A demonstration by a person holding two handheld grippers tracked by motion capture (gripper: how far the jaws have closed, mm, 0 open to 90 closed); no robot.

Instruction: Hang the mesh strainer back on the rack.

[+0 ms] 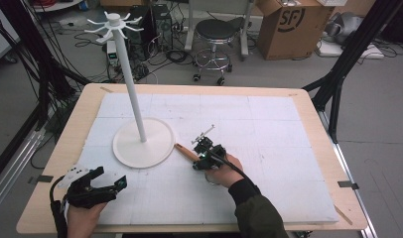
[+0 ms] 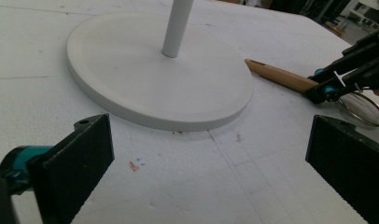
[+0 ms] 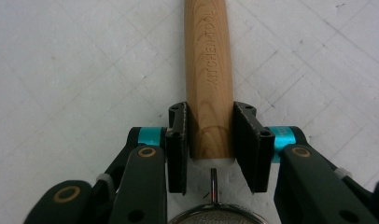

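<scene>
A small strainer lies on the white foam board, its wooden handle (image 1: 186, 151) pointing toward the stand's base. My right gripper (image 1: 202, 157) is shut on that handle (image 3: 209, 70) near its lower end, one jaw against each side (image 3: 210, 135). The strainer's metal ring (image 3: 215, 215) sits just behind the jaws. A white rack has a round base (image 1: 155, 148), a tall pole (image 1: 132, 94) and hooks at the top (image 1: 113, 22). My left gripper (image 1: 110, 181) rests open at the front left, facing the base (image 2: 131, 70), with nothing between its jaws (image 2: 211, 163). The left gripper view also shows the handle (image 2: 278, 77) and ring (image 2: 365, 109).
The foam board (image 1: 269, 129) covers most of a wooden table (image 1: 70, 134). Beyond the table's far edge stand a stool (image 1: 214, 34), a cardboard box (image 1: 291, 25) and cables on the floor. Black frame legs (image 1: 338, 74) rise at the right.
</scene>
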